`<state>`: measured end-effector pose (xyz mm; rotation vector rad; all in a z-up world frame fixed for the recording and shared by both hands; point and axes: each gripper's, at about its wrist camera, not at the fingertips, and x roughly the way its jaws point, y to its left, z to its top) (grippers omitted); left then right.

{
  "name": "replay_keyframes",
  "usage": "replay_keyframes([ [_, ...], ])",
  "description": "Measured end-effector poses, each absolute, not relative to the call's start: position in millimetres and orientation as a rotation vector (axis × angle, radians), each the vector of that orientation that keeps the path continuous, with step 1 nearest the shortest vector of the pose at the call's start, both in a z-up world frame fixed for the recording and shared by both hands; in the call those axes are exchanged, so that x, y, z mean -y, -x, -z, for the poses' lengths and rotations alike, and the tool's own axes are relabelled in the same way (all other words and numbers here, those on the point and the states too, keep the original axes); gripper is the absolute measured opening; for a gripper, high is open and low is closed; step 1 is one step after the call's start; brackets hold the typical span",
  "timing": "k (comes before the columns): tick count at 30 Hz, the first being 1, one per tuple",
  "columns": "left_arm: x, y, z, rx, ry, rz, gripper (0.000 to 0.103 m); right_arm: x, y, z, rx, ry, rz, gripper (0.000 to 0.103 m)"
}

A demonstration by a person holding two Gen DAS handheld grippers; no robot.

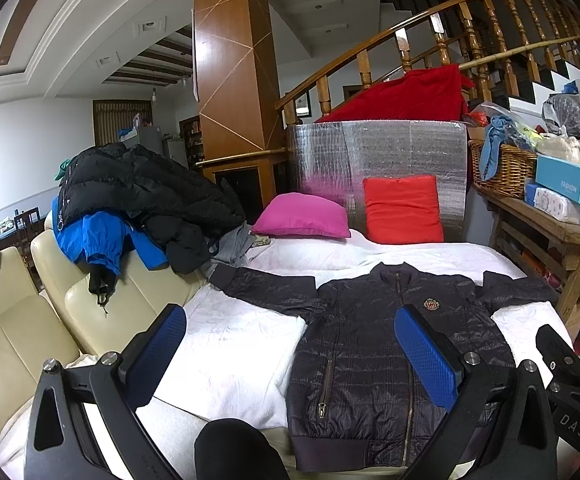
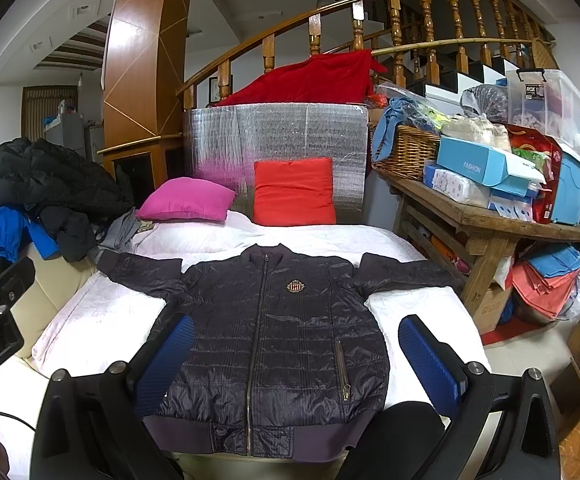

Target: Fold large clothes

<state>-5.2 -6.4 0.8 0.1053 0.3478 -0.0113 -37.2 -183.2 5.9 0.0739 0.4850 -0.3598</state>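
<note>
A dark navy quilted jacket [image 1: 374, 336] lies flat and zipped, front up, on a white bed cover [image 1: 233, 344], both sleeves spread out sideways. It also shows in the right wrist view [image 2: 277, 344], on the same cover [image 2: 101, 320]. My left gripper [image 1: 290, 352] is open and empty, held above the jacket's left side and the cover. My right gripper [image 2: 296, 360] is open and empty, held above the jacket's lower half. Part of the right gripper's body shows at the right edge of the left wrist view [image 1: 570, 384].
A pink pillow [image 2: 187, 199] and a red pillow [image 2: 294, 192] lie at the bed's head against a silver padded board [image 2: 277, 136]. Dark and blue coats [image 1: 137, 204] are piled on cream seats [image 1: 13, 320] at left. A cluttered wooden table [image 2: 490, 224] stands at right.
</note>
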Motion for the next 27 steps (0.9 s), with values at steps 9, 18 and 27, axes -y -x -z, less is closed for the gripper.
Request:
replay_keyframes([
  [9, 9.8, -11.3, 12.9, -0.402, -0.090, 0.032, 0.103, 193.9, 26.3, 1.9, -0.508, -0.079, 0.365, 0.103],
  [18, 49.7, -18.2, 87.4, -0.653, -0.075, 0.403, 0.103, 302.9, 3.5, 25.4, -0.478, -0.198, 0.451, 0.103],
  [27, 99.4, -35.2, 99.5, -0.589, -0.137, 0.666, 0.103, 514.6, -60.9, 86.2, -0.533, -0.429, 0.518, 0.103],
])
